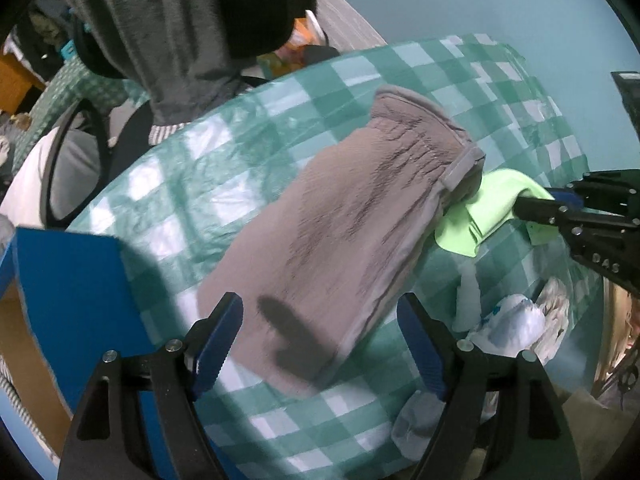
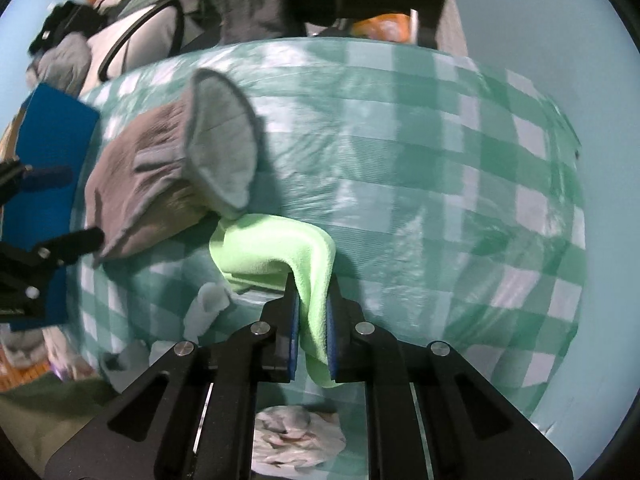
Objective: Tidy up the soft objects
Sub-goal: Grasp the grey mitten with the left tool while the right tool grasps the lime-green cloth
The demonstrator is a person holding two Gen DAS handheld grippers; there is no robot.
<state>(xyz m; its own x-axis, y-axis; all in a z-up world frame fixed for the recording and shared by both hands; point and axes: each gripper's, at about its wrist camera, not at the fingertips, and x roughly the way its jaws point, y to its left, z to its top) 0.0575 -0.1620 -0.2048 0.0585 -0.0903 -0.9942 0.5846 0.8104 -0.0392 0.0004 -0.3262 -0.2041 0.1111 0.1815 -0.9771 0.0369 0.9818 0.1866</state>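
Note:
A grey fabric pouch (image 1: 340,220) lies along the green checked tablecloth (image 1: 200,184), its gathered open mouth (image 2: 220,140) at the far end. My left gripper (image 1: 320,312) stands open, straddling the pouch's near end, and its pads do not press on the fabric. A light green cloth (image 2: 272,248) lies partly tucked under the pouch's mouth. My right gripper (image 2: 312,284) is shut on a fold of this cloth, which hangs down between the blue pads. From the left wrist, the right gripper (image 1: 520,210) reaches in from the right onto the green cloth (image 1: 492,204).
A blue box (image 1: 68,280) stands at the table's edge by the left gripper. White socks and crumpled pale cloths (image 1: 512,320) lie near the table's other edge, another pale bundle (image 2: 296,436) below the right gripper. A person in a grey top (image 1: 168,32) sits behind the table.

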